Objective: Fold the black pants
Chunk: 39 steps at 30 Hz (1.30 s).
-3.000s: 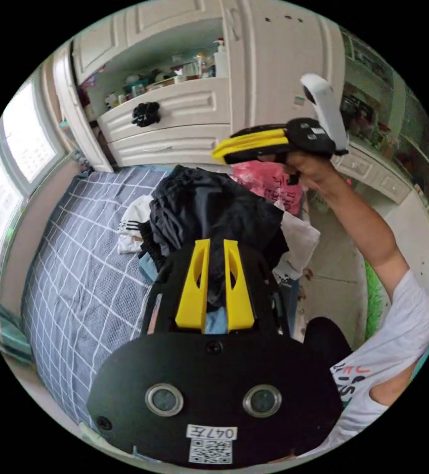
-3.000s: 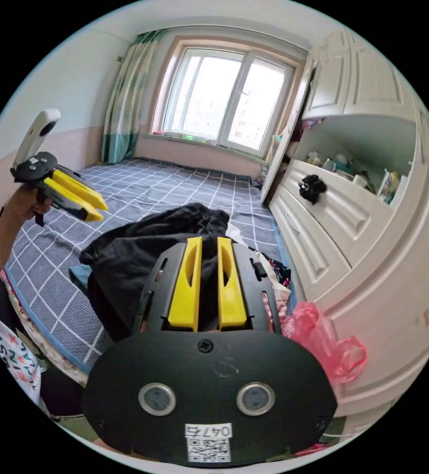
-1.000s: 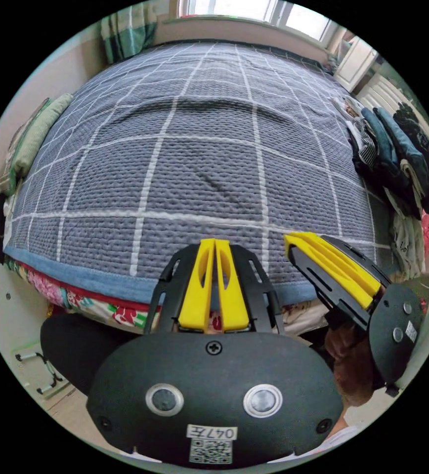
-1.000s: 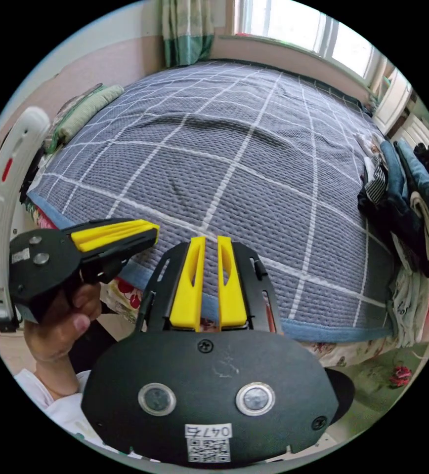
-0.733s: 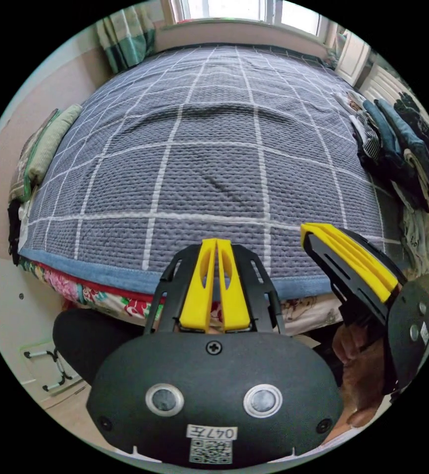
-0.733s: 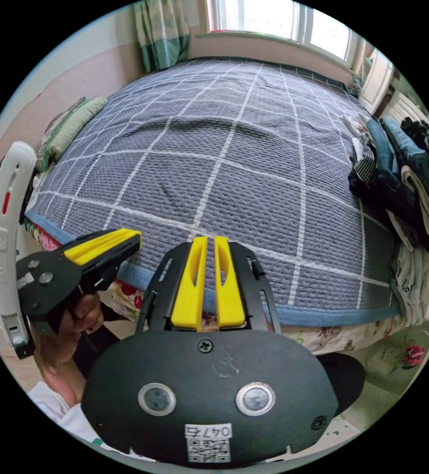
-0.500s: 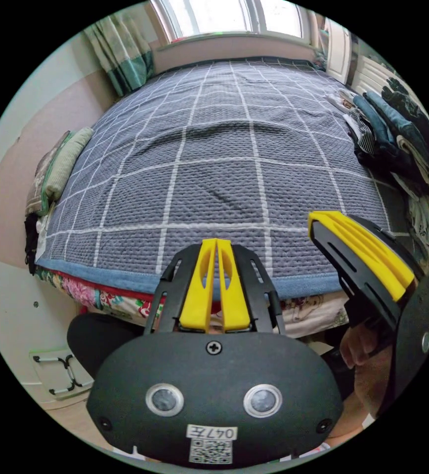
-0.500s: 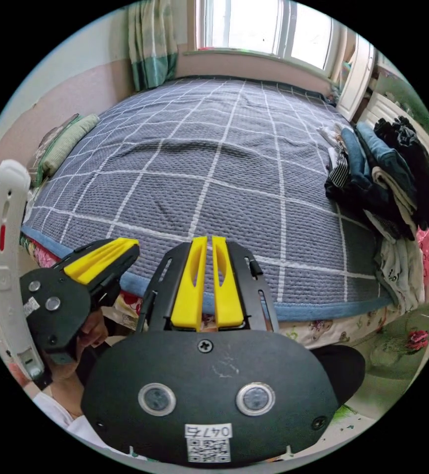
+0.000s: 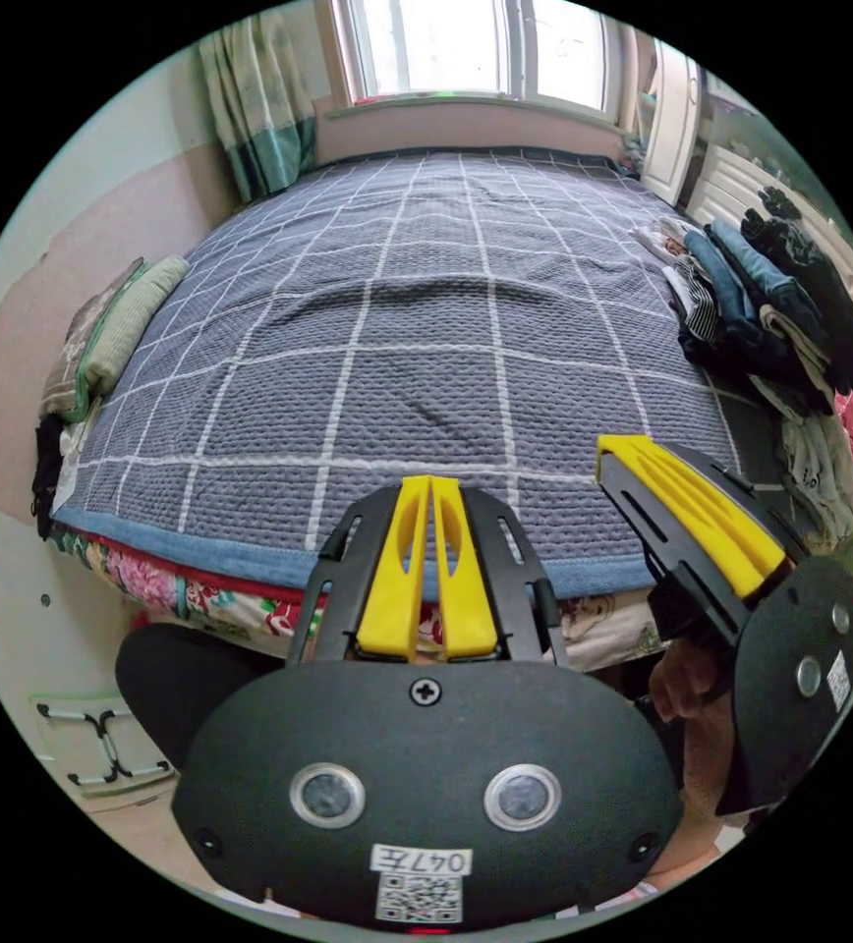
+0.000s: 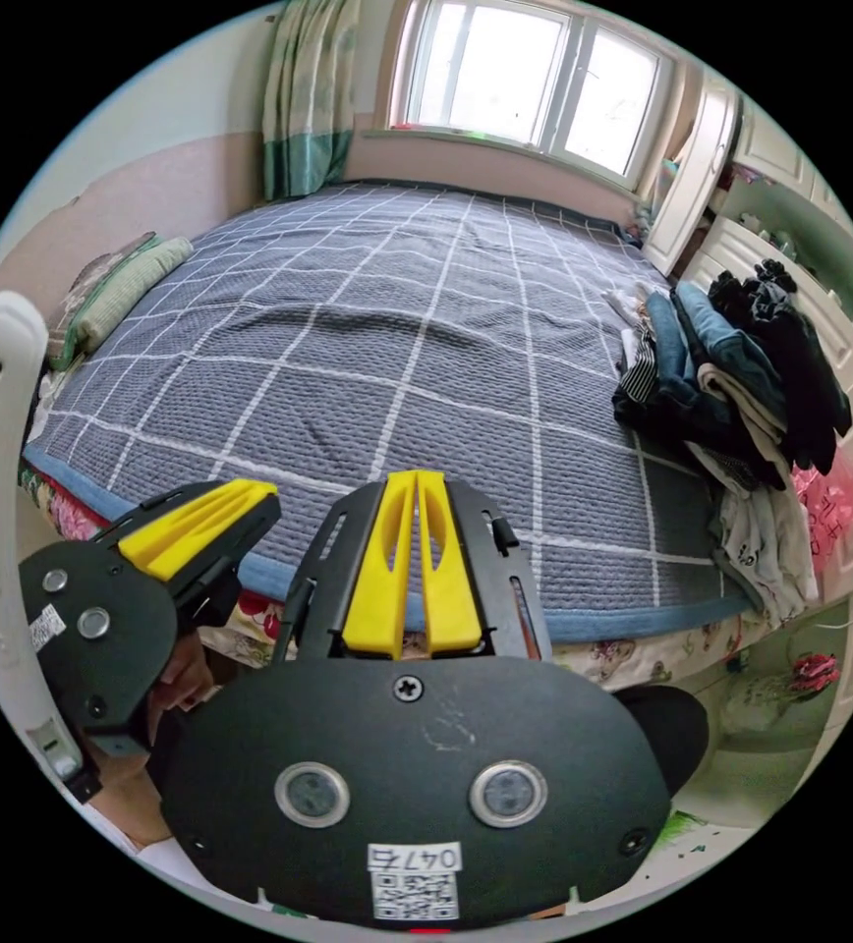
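At the far left, a green folded cushion [image 9: 117, 329] lies along the wall side of the bed [image 9: 426, 334], and the blanket's blue hem [image 9: 250, 560] marks the near edge, with floral sheeting hanging below it. A garment spread too close to that hem could slide off toward the floor, so the wide grey checked middle looks like the safest room for folding; it is bare apart from a shallow ridge across it.

The left tool [image 9: 429, 481] hovers just short of the hem with its yellow jaws pressed together on nothing. Just beside it, the right tool [image 10: 417, 476] is likewise closed and empty; it also appears at the right in the left gripper view [image 9: 682, 501], held by a hand [image 9: 687, 678].

At the right edge of the bed sits a heap of clothes [image 10: 731, 393], and the black pants [image 10: 790, 363] appear to be the dark garment draped on top, well apart from both tools. The main risk, as I judge it, is pulling them out carelessly: the heap leans near the bed's side, so a tug could drag the blue and white pieces down toward the pink bag [image 10: 824, 496]. Clamping two layers at once would cause the same spill.
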Each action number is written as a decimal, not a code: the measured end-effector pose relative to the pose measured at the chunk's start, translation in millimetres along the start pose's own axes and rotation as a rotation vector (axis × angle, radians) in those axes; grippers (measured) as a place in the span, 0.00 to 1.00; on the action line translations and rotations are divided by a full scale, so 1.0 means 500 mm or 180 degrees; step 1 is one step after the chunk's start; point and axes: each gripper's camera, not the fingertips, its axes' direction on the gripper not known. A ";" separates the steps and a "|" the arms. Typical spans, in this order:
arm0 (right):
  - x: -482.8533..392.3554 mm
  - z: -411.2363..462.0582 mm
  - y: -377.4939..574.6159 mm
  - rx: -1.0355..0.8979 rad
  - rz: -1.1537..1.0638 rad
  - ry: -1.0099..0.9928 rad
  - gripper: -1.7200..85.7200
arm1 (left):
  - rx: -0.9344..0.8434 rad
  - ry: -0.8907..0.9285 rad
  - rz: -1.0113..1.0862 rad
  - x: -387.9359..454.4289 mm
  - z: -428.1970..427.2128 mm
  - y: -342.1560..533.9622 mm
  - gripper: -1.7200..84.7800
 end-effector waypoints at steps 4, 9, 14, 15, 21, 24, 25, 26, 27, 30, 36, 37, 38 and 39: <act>-0.020 -0.010 0.008 0.0044 0.0025 0.0010 0.01 | 0.0047 -0.0016 -0.0083 -0.017 -0.001 0.013 0.01; -0.044 -0.022 0.017 0.0061 0.0054 -0.0006 0.01 | 0.0096 0.0010 -0.0172 -0.038 -0.001 0.031 0.01; -0.063 -0.035 0.026 0.0030 0.0040 -0.0131 0.01 | 0.0130 0.0033 -0.0204 -0.052 -0.001 0.048 0.01; -0.064 -0.036 0.026 0.0023 0.0040 -0.0145 0.01 | 0.0141 0.0025 -0.0207 -0.055 -0.002 0.051 0.01; -0.067 -0.047 0.034 0.0052 0.0072 -0.0130 0.01 | 0.0200 -0.0020 -0.0226 -0.065 -0.003 0.070 0.01; -0.064 -0.052 0.037 0.0046 0.0095 -0.0115 0.01 | 0.0229 -0.0042 -0.0234 -0.067 -0.003 0.078 0.01; -0.063 -0.053 0.038 0.0039 0.0095 -0.0126 0.01 | 0.0232 -0.0046 -0.0228 -0.067 -0.002 0.080 0.01; -0.061 -0.055 0.040 0.0025 0.0109 -0.0157 0.01 | 0.0239 -0.0048 -0.0201 -0.067 -0.001 0.083 0.01; -0.060 -0.056 0.041 0.0021 0.0110 -0.0164 0.01 | 0.0243 -0.0040 -0.0192 -0.067 0.000 0.086 0.01; -0.059 -0.062 0.045 0.0022 0.0095 -0.0144 0.01 | 0.0262 -0.0039 -0.0150 -0.066 0.002 0.094 0.01; -0.049 -0.080 0.050 0.0016 0.0121 -0.0192 0.01 | 0.0247 -0.0012 -0.0131 -0.068 0.005 0.105 0.01; -0.046 -0.085 0.051 0.0026 0.0135 -0.0224 0.01 | 0.0243 -0.0009 -0.0128 -0.068 0.005 0.106 0.01; -0.043 -0.089 0.051 0.0019 0.0161 -0.0225 0.01 | 0.0223 -0.0041 -0.0134 -0.068 0.005 0.107 0.01; -0.040 -0.091 0.052 0.0021 0.0182 -0.0223 0.01 | 0.0229 -0.0080 -0.0128 -0.067 0.004 0.109 0.01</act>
